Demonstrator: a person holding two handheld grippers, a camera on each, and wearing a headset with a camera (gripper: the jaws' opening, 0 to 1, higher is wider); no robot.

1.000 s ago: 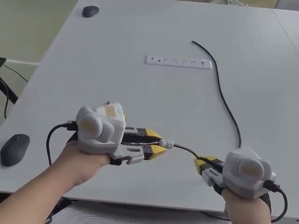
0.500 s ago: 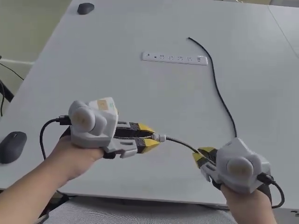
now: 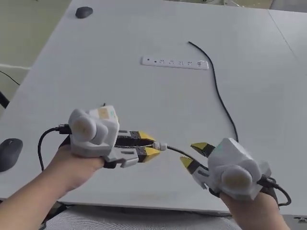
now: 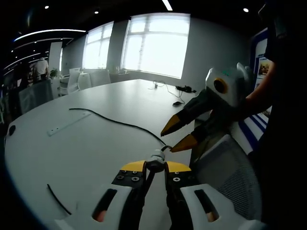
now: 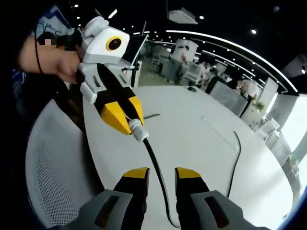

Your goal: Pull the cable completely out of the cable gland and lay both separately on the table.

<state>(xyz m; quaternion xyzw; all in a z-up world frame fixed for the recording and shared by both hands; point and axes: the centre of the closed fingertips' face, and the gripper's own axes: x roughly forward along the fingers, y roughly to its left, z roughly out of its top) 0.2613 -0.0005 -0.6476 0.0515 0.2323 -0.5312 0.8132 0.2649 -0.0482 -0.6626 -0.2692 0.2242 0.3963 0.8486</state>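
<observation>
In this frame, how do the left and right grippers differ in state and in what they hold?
The left yellow-tipped grey gripper is shut on the small white cable gland; the right yellow-tipped grey gripper stands open. The left carries a load; the thin black cable runs ungripped between the right's jaws. Both face each other above the near edge of the white table.
</observation>
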